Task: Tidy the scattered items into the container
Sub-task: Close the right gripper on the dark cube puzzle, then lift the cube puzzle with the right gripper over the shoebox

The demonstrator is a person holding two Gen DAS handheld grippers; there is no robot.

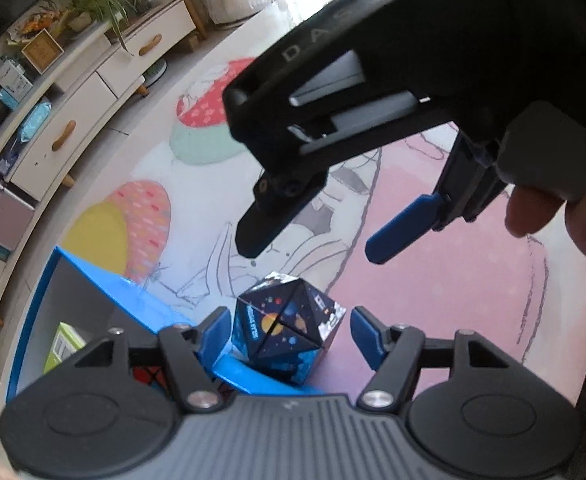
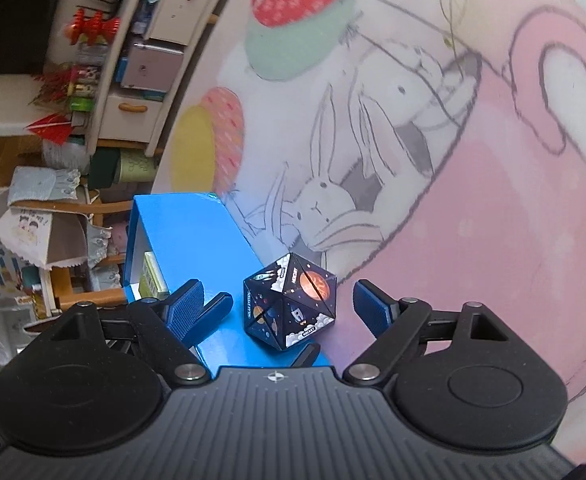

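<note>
A dark space-print cube (image 1: 287, 326) rests on the rug, leaning against the outer wall of the blue box (image 1: 105, 292). My left gripper (image 1: 285, 328) is open, its blue fingers on either side of the cube. My right gripper (image 1: 313, 240) shows in the left wrist view, open and hovering above the cube. In the right wrist view the cube (image 2: 291, 306) lies between the open fingers of the right gripper (image 2: 281, 306), beside the blue box (image 2: 189, 240). A green and white carton (image 1: 63, 344) lies inside the box, also seen in the right wrist view (image 2: 151, 276).
The rug (image 2: 473, 220) is pink and white with a rabbit drawing. A white sideboard (image 1: 73, 108) with drawers and clutter runs along the far left. A red-patterned item (image 1: 149, 374) lies in the box under my left gripper.
</note>
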